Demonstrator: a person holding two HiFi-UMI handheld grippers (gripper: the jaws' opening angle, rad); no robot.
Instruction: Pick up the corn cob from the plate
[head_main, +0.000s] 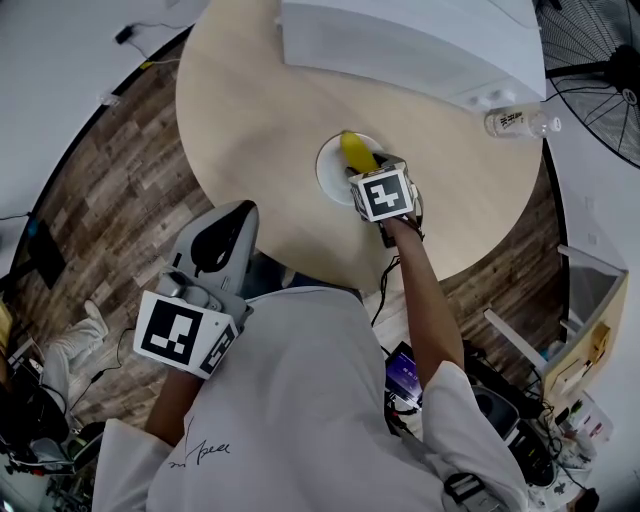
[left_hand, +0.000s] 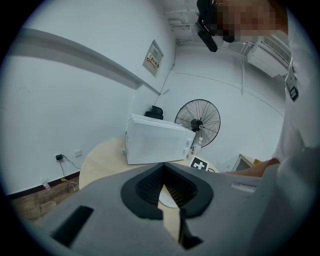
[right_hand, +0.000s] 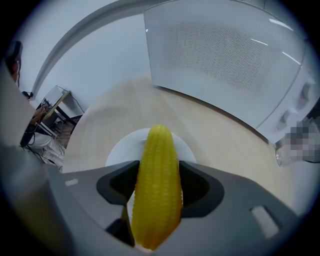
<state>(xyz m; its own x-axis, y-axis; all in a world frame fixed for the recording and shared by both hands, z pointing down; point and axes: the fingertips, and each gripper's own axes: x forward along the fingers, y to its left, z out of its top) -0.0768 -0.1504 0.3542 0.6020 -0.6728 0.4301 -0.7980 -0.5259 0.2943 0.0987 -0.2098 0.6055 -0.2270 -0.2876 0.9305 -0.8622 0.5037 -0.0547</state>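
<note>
My right gripper (head_main: 364, 168) is shut on the yellow corn cob (head_main: 354, 151), which runs lengthwise between its jaws (right_hand: 156, 186). The cob's tip points out over the small white plate (head_main: 328, 172) on the round wooden table (head_main: 250, 110). In the right gripper view the plate (right_hand: 121, 148) lies right beneath the cob (right_hand: 157, 165); whether the cob still touches it I cannot tell. My left gripper (head_main: 232, 222) hangs back at the table's near edge, close to the person's body, its jaws (left_hand: 167, 194) together with nothing held.
A white microwave (head_main: 410, 40) stands at the table's far side, with a plastic water bottle (head_main: 520, 122) to its right. A floor fan (head_main: 605, 85) stands beyond the table at right. Boxes and cables lie on the floor around the person.
</note>
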